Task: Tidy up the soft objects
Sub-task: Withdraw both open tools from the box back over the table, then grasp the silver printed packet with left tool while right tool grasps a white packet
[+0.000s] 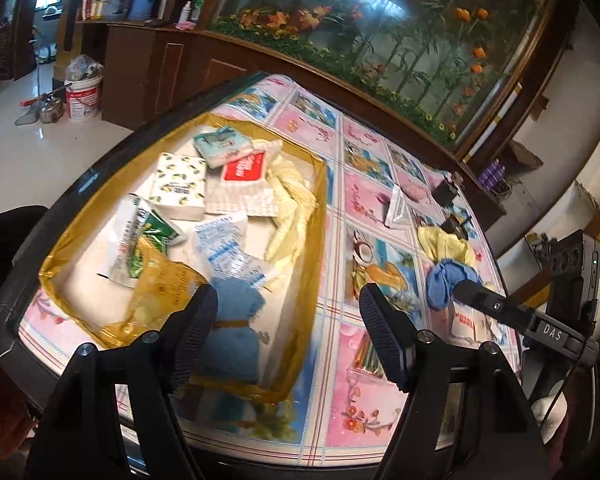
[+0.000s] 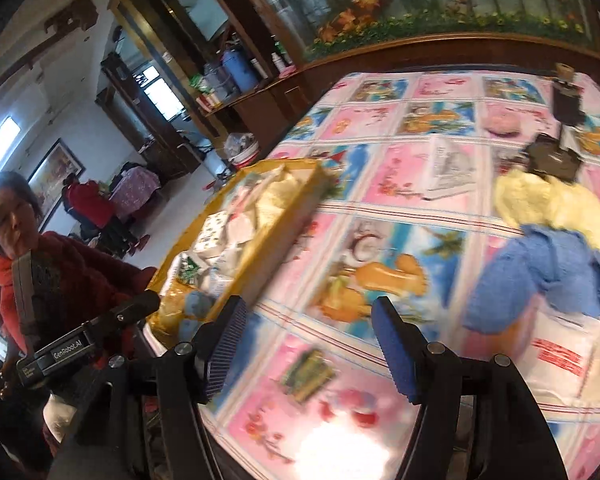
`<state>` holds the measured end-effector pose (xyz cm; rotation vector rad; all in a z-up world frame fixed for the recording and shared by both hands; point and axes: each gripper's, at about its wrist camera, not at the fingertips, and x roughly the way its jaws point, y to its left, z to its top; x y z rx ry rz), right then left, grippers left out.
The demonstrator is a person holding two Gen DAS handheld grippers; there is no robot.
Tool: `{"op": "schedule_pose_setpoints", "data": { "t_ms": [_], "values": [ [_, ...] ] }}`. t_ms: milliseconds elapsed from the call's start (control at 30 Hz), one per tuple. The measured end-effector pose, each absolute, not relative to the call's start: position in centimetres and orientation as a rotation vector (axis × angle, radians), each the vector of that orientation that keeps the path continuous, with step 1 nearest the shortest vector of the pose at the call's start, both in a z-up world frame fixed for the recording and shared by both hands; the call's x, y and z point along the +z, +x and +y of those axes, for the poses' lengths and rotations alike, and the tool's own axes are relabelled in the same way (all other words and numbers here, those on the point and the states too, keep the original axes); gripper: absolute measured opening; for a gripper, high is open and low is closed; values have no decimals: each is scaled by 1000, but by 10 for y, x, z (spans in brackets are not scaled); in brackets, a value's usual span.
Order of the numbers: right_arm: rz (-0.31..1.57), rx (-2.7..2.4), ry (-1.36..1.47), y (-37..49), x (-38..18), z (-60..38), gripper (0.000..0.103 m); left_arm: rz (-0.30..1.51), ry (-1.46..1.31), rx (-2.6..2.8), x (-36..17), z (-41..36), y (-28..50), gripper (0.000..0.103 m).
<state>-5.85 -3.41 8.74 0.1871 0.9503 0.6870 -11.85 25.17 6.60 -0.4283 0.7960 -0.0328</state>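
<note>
A gold-walled tray (image 1: 320,200) on the table holds several soft things: tissue packs (image 1: 180,184), a yellow cloth (image 1: 292,196) and a rolled blue cloth (image 1: 232,332) with a brown band at its near end. My left gripper (image 1: 288,312) hovers open over that near end, holding nothing. Right of the tray, a loose blue cloth (image 2: 540,276) lies on the tablecloth against a yellow cloth (image 2: 552,208) and a white packet (image 2: 560,356). My right gripper (image 2: 310,316) is open and empty, left of this pile. In the left wrist view its tip (image 1: 466,290) is by the blue cloth (image 1: 444,280).
A flat white packet (image 2: 448,168), black objects (image 2: 552,156) and a small striped packet (image 2: 308,376) lie on the patterned tablecloth (image 2: 380,184). A person in red (image 2: 60,272) is at the left. A wooden cabinet with a flower panel (image 1: 380,40) backs the table.
</note>
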Motion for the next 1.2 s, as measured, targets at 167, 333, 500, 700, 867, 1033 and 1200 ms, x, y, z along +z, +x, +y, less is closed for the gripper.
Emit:
{"op": "schedule_pose_setpoints", "data": {
  "t_ms": [167, 333, 500, 700, 867, 1033, 1200],
  "values": [
    [949, 477, 280, -44, 76, -136, 68, 868, -360, -119, 61, 206, -98, 73],
    [944, 351, 377, -31, 67, -204, 68, 912, -304, -192, 58, 163, -69, 73],
    [961, 335, 419, -26, 53, -227, 68, 963, -251, -224, 48, 128, -33, 73],
    [965, 343, 448, -23, 43, -239, 68, 938, -212, -227, 54, 105, 40, 73],
    [963, 337, 447, -17, 48, -244, 68, 977, -205, -198, 36, 94, 109, 73],
    [949, 309, 419, -3, 59, -254, 69, 1008, -197, -179, 16, 90, 152, 73],
    [936, 265, 439, 9, 60, -272, 69, 996, -199, -205, 10, 84, 170, 73]
  ]
}}
